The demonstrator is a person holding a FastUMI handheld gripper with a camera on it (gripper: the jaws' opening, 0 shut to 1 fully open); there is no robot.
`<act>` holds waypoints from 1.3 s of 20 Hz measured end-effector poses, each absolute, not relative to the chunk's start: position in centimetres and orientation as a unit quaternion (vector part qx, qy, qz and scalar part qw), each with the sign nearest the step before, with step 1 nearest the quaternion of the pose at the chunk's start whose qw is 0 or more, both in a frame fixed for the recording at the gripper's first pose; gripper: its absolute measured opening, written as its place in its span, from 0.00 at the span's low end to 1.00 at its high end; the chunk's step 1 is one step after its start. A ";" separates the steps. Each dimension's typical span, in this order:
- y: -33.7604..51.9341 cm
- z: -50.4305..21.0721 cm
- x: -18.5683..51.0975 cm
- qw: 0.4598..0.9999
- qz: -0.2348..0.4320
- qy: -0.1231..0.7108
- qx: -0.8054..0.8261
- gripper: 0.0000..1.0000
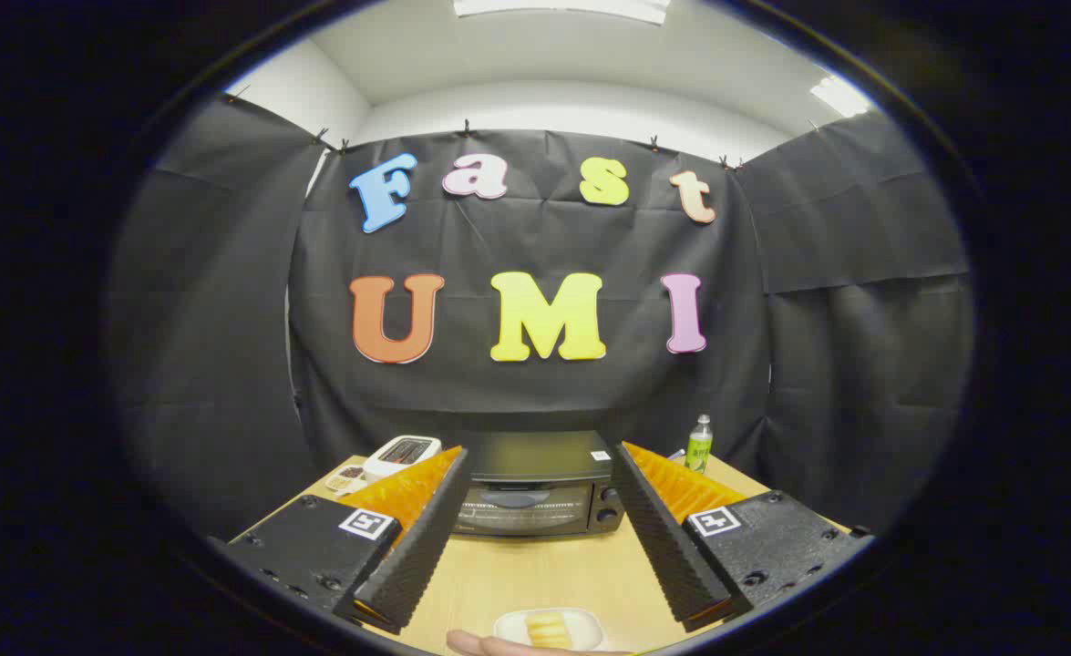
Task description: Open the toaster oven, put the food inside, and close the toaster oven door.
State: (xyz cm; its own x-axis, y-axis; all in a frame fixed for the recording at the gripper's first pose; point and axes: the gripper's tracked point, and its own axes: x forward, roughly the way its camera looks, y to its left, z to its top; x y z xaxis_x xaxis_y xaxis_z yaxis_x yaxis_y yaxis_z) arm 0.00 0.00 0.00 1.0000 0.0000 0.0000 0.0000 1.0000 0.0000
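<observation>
Currently the gripper [540, 510] is held spread, empty, fingers aimed at the closed toaster oven [535, 487] beyond them, framing its door for approach. The food [549, 629] waits on a plate [509, 627] on the surface [544, 569] nearer the fingers' base.

Toaster oven [535, 487] left front corner covered by left finger of gripper [540, 451], right side by right finger; knobs too small to be made out. Plate [509, 626] w/ yellow food [547, 629] cut off at bottom, near rim covered by fingertip of hand [499, 645], rest of hand not seen. Bottle [699, 444] base hidden behind right finger; label unreadable. White device [398, 456] partly hidden by left finger
</observation>
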 end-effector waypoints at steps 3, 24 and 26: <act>0.4 -0.1 -0.5 1.000 0.007 0.003 -0.003 1.00; -0.9 -3.3 9.9 1.000 0.005 -0.008 -0.028 1.00; -0.2 -4.4 12.1 0.999 0.016 -0.007 -0.038 1.00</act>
State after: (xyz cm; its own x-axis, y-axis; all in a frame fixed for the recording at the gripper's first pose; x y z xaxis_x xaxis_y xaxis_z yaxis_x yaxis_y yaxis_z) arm 12.12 -0.18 -4.42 0.9994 0.0335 0.0129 -0.0324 0.9966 -0.0758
